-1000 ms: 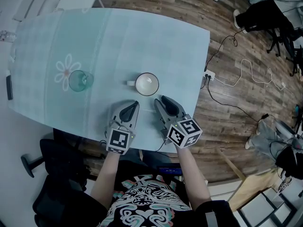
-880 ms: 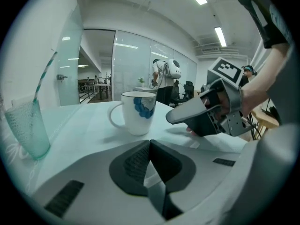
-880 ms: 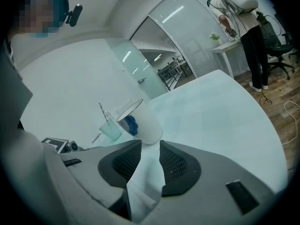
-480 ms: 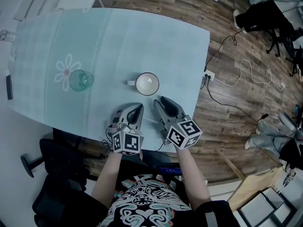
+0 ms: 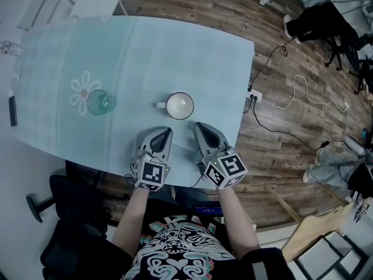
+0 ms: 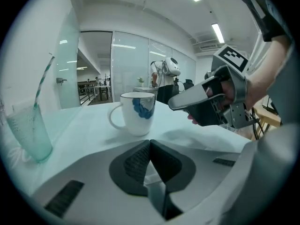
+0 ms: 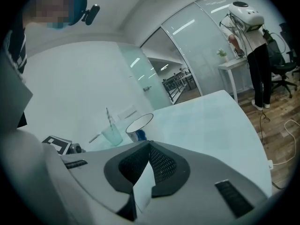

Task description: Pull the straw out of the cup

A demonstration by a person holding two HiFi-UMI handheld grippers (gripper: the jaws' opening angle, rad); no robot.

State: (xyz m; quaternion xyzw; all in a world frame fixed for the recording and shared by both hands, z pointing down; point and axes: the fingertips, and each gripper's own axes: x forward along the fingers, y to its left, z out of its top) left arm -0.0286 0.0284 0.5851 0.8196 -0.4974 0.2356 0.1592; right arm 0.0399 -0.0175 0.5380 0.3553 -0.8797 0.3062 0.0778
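A green glass cup (image 5: 100, 102) with a thin straw (image 6: 44, 81) leaning in it stands at the table's left, over a daisy print. A white mug (image 5: 179, 105) with a blue mark sits mid-table. My left gripper (image 5: 166, 132) is shut and empty near the front edge, pointing toward the mug (image 6: 137, 112), with the cup (image 6: 28, 135) far to its left. My right gripper (image 5: 198, 125) is beside it, also shut on nothing. From the right gripper view (image 7: 149, 144) the cup (image 7: 112, 135) and mug (image 7: 139, 125) lie ahead.
The pale teal table (image 5: 192, 45) ends just behind the grippers. A black phone (image 5: 13, 111) lies at its left edge. A white chair (image 5: 96, 4) stands at the far side. A power strip (image 5: 255, 96) and cables lie on the wood floor to the right.
The left gripper rocked right and then back left near the front edge. The right gripper barely shifted. Both stayed shut; cup and mug did not move.
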